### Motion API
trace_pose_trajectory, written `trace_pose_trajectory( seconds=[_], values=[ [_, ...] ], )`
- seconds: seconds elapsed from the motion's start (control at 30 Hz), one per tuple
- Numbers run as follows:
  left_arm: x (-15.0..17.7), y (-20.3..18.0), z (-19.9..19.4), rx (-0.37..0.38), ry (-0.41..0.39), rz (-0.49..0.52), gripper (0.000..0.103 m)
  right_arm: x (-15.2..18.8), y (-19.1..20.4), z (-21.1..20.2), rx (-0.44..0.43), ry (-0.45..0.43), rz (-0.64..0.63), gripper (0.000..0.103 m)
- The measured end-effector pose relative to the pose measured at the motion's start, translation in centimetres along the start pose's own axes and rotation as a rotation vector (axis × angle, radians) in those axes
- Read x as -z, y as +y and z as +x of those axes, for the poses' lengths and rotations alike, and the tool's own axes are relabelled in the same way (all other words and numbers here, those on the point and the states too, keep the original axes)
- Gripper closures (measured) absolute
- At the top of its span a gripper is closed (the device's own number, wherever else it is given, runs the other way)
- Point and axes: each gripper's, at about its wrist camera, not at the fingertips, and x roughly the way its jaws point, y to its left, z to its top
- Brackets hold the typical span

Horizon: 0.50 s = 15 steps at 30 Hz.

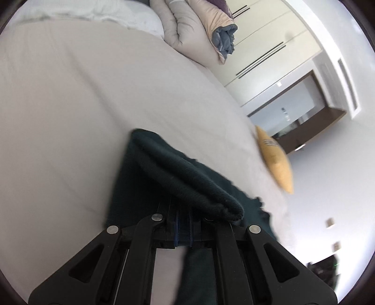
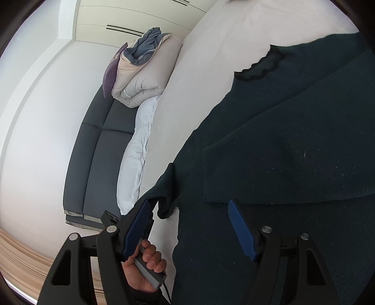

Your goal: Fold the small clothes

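A dark green knitted garment (image 1: 164, 169) lies on the pale bed sheet (image 1: 70, 105). My left gripper (image 1: 184, 218) is shut on a folded edge of it, and the cloth drapes over the fingertips and hangs down between the arms. In the right wrist view the same garment (image 2: 293, 140) spreads wide over the sheet (image 2: 211, 58), its scalloped hem at the top. My right gripper (image 2: 189, 206) is open just above the garment, blue pads (image 2: 241, 230) wide apart, holding nothing. The hand on the left gripper's handle (image 2: 145, 265) shows below it.
A rolled beige duvet with blue and purple bedding (image 1: 199, 30) sits at the head of the bed beside a white pillow (image 1: 93, 11). A yellow cushion (image 1: 276, 159) lies at the bed's edge. A dark grey headboard (image 2: 98, 145) and cream wardrobe doors (image 1: 269, 47) stand beyond.
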Motion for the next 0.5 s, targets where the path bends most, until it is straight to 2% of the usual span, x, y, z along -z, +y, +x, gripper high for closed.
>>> trace_pose_trajectory(
  seconds=[0.07,0.13,0.17,0.2,0.27,0.37,0.5],
  values=[
    [0.2,-0.6,-0.3,0.035,0.004,-0.018,0.097,0.1,-0.3,-0.4,0.002,-0.007,0.002,0.03],
    [0.6,-1.3,-0.5,0.056,0.021,-0.025,0.079,0.2,-0.5,-0.6,-0.003,-0.012,0.011,0.03],
    [0.8,-1.6,-0.4,0.057,0.024,-0.029,0.041,0.2,-0.6,-0.7,-0.003,-0.016,0.016,0.03],
    [0.8,-1.8,-0.9,0.052,0.017,-0.035,0.008,0.3,-0.8,-0.9,-0.001,-0.02,0.02,0.03],
    [1.4,-1.8,-1.6,0.04,-0.032,-0.041,0.005,0.5,-0.9,-1.1,-0.006,-0.026,0.025,0.03],
    [1.9,-2.8,-0.3,0.006,0.012,0.003,0.005,0.6,-0.9,-1.1,-0.003,-0.027,0.023,0.03],
    [2.5,-3.3,0.2,0.028,0.016,0.027,0.005,0.5,0.0,-0.3,-0.011,-0.005,-0.004,0.03]
  ],
)
